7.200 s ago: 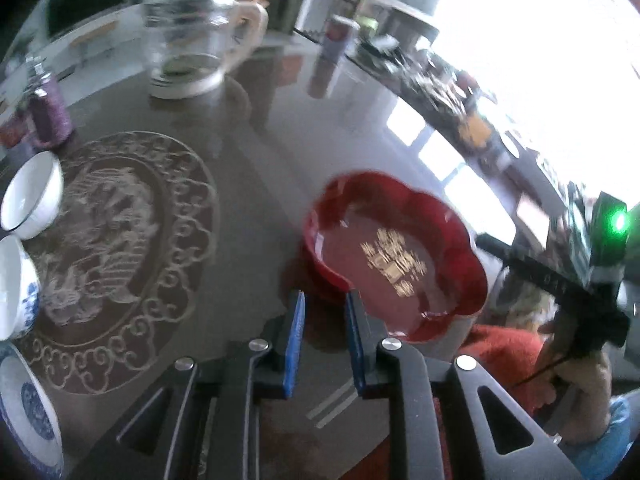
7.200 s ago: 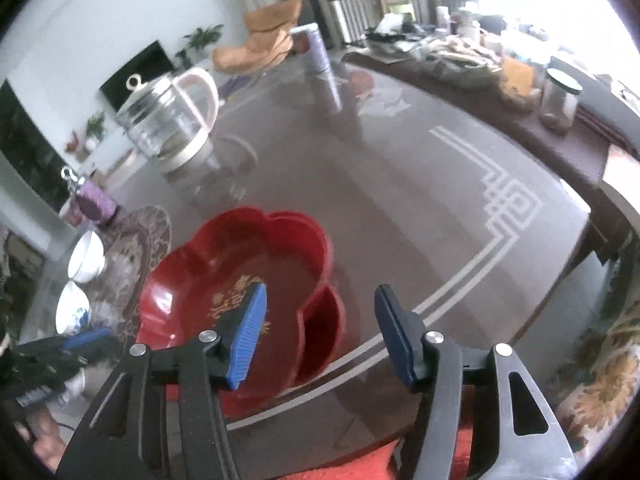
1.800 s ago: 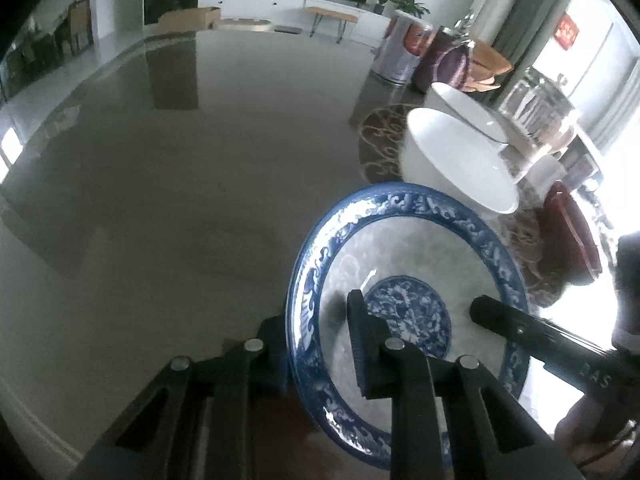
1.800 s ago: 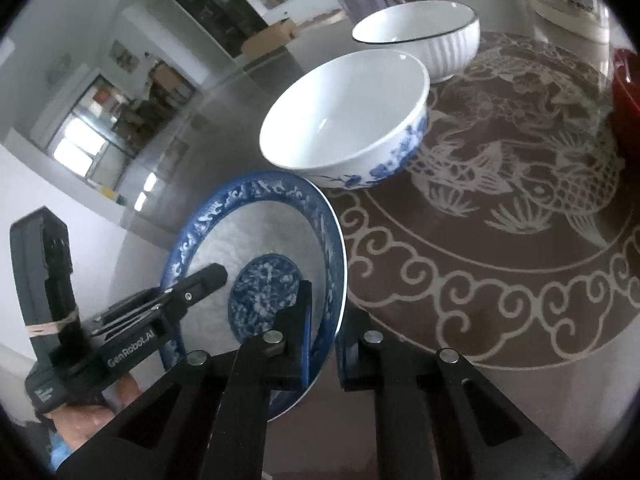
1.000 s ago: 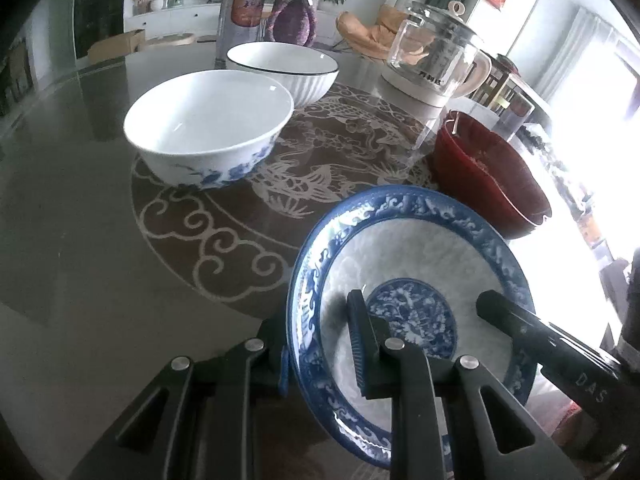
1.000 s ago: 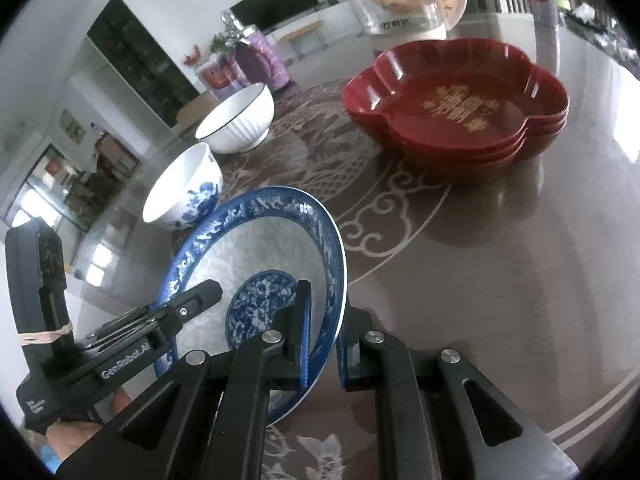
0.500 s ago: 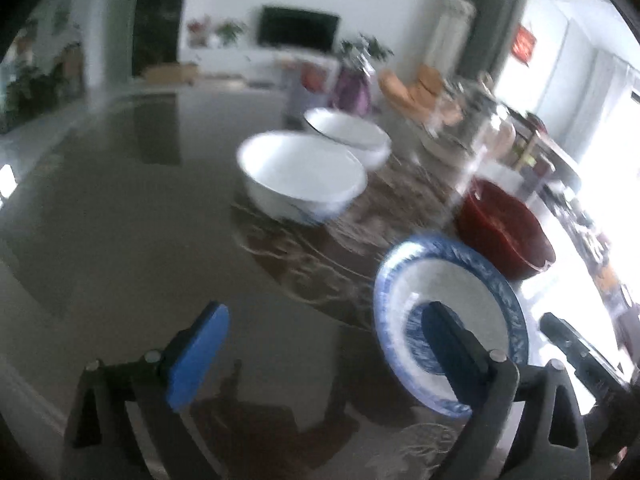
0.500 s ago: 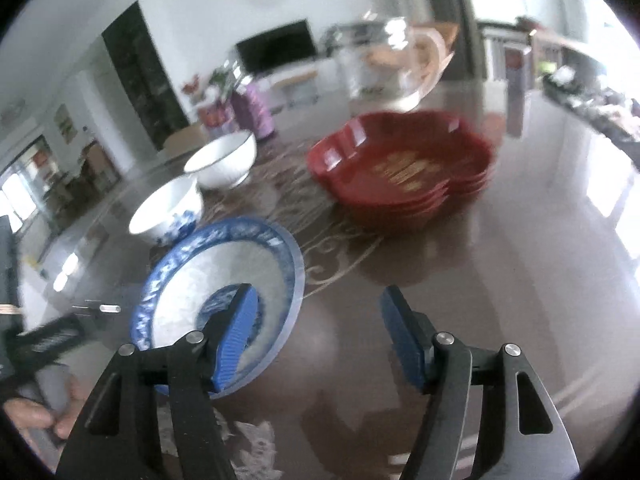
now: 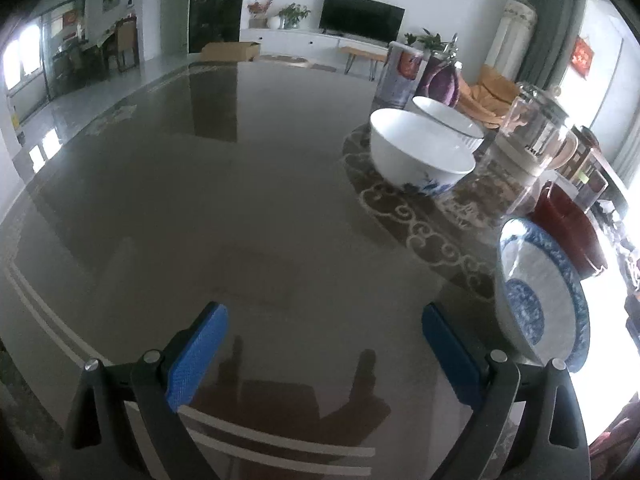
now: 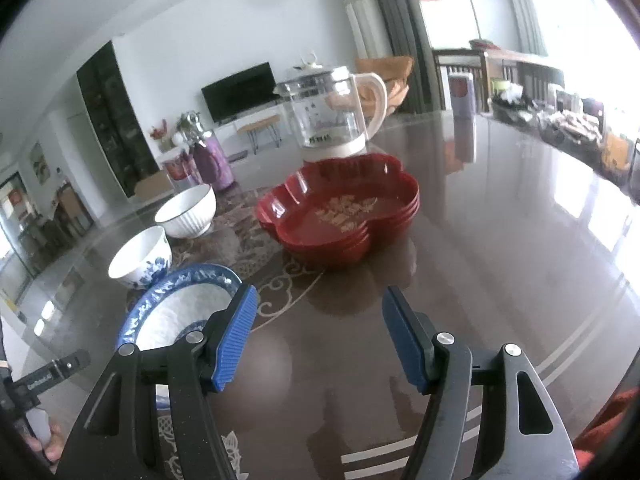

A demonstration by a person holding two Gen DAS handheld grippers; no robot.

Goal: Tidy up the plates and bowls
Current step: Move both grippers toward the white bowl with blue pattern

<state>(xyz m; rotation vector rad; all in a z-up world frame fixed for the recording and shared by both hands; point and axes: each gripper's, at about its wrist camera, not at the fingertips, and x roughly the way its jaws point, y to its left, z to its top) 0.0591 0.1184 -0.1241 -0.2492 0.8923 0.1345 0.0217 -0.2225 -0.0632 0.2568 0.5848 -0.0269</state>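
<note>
While both show the blue plate (image 9: 560, 280), only the right reveals stacked red dishes (image 10: 340, 216).

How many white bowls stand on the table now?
2. The bowl with blue flowers stands nearest the blue-rimmed plate. The ribbed bowl with a dark rim stands behind it, near the purple flask. None seems hidden.

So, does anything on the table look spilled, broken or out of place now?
Nothing stands out. The blue-rimmed plate lies flat on the table, the two white bowls stand upright, and the red dishes sit nested in one even stack. No spill or crack shows.
</note>
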